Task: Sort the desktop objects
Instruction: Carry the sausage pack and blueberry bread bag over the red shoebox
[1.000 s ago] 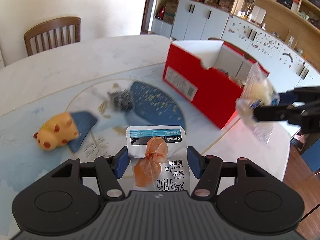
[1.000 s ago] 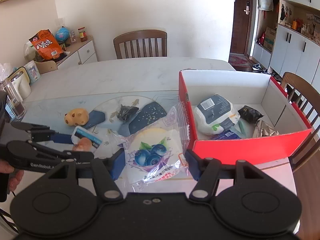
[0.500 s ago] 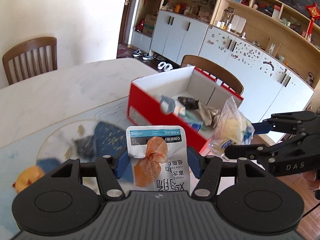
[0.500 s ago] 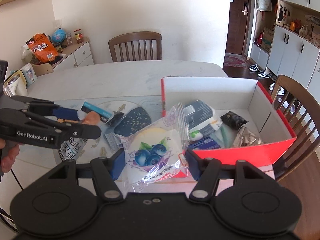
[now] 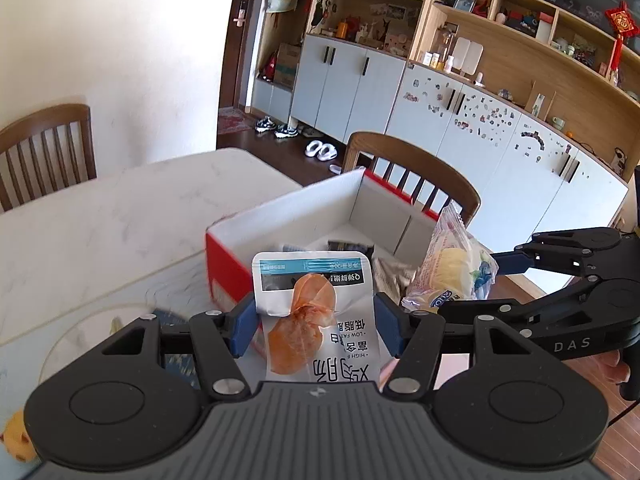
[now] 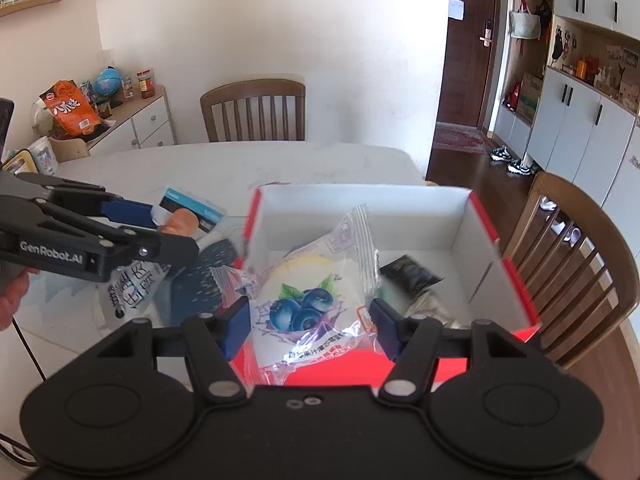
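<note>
A yellow toy remained on the table, unsorted. The left gripper was clamped on a chicken snack pouch, just short of the red box, which already held several packets. The right gripper pinched a blueberry pastry bag over it. A second earlier, both grippers hung farther from the box.

The box stood on the desk, a chair just beside its right wall. Above the box's near wall hung the pastry bag; the chicken pouch hung left of the box. In the box, a dark packet lay right of the bag.
</note>
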### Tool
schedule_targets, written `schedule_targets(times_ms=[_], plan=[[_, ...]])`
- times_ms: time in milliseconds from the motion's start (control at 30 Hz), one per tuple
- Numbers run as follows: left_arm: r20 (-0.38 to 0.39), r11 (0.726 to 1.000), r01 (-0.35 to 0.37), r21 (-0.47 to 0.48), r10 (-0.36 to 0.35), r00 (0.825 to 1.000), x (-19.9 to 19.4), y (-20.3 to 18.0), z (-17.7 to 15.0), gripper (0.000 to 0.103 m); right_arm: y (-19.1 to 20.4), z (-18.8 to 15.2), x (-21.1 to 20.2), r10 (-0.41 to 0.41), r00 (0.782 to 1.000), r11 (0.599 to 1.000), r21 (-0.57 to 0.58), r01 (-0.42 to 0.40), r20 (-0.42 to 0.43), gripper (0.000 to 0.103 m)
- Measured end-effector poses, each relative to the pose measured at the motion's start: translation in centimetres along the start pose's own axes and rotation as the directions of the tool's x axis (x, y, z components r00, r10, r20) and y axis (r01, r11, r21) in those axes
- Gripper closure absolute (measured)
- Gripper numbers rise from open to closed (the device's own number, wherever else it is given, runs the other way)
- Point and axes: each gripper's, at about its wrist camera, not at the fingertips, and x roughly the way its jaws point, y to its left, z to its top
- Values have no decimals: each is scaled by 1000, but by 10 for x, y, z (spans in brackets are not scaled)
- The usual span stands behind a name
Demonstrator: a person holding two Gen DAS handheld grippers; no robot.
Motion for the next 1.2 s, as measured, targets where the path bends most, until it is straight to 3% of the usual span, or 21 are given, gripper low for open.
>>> schedule_targets(times_ms=[367, 567, 933, 1200], plan=[[-9, 999, -8, 41, 8, 1000, 43, -18, 41, 43, -46, 14, 15, -16, 1000, 1000, -25, 16, 7, 40], [-62, 999, 22, 25, -20, 998, 75, -19, 57, 43, -63, 20, 29, -29, 1000, 999, -38, 29, -3, 40], [-183, 998, 23, 50, -14, 983, 130, -28, 51, 43, -94, 23, 63, -35, 997, 999, -33, 33, -70, 40], [-246, 998, 15, 69, 2, 969, 155, -30, 40, 43, -100, 24, 86, -48, 993, 994, -101, 38, -106, 40]])
